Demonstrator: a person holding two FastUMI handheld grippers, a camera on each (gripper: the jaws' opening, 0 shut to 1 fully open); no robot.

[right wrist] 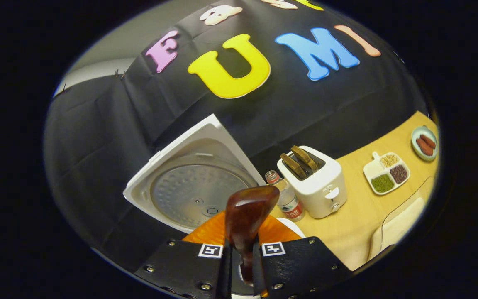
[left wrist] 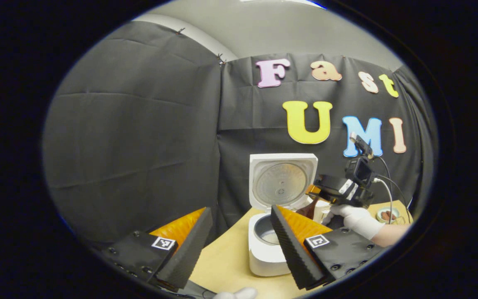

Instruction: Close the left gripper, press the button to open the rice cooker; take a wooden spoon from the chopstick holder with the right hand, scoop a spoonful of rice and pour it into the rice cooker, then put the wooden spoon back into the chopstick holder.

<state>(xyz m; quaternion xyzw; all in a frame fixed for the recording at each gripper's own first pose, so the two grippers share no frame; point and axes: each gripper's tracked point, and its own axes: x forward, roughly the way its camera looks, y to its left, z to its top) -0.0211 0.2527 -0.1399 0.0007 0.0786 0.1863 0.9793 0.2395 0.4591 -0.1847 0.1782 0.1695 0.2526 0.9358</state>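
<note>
Right gripper view had the right gripper (right wrist: 239,259) clamped on the wooden spoon (right wrist: 247,216), bowl up at 12 o'clock, probably tipped over the open rice cooker (right wrist: 193,182) for pouring. Left gripper (left wrist: 239,245) sat back with jaws apart, keeping clear I guess. Cooker's pot (left wrist: 266,235) held something pale, maybe rice. Toaster (right wrist: 315,182) at 3 o'clock had two slices in it.

The boxy white rice cooker (left wrist: 266,249) is sat on the light wooden table, its square lid (left wrist: 282,180) flipped fully upright and a bit of rice seen in the pot. The dark brown wooden spoon (right wrist: 247,216) is clamped by its handle, bowl up.
</note>
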